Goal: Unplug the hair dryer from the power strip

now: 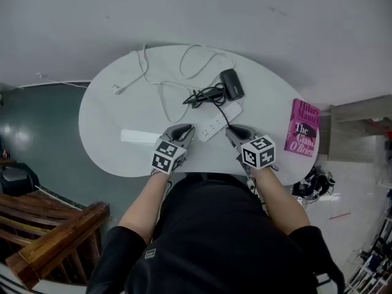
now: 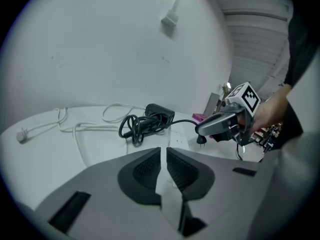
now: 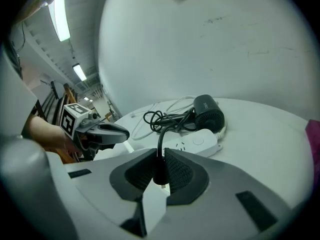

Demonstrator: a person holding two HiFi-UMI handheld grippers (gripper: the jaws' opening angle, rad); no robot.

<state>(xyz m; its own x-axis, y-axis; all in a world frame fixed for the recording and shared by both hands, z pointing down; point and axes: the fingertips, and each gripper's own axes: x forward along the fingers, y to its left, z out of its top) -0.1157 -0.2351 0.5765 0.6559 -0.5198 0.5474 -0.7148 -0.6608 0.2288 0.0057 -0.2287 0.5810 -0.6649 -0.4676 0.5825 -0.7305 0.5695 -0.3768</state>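
Two grippers work over the round white table (image 1: 98, 146). The right gripper (image 3: 161, 170) is clamped on the black plug (image 2: 201, 140) of the hair dryer (image 1: 231, 83). The plug hangs clear of the power strip (image 1: 219, 120) with its prongs bare, so the unplug step looks done. The left gripper (image 2: 163, 166) has its jaws nearly together with nothing between them, just beside the strip's near-left end. The dryer lies at the strip's far end, its black cord (image 1: 205, 95) bundled to its left.

Likely next move: lower the plug onto the table and let go.

Open room: bare tabletop left of the strip. A white cable (image 1: 153, 72) loops at far left, and a pink book (image 1: 303, 128) sits at the right edge. The table's near edge is right under both grippers, so set the plug down farther in.
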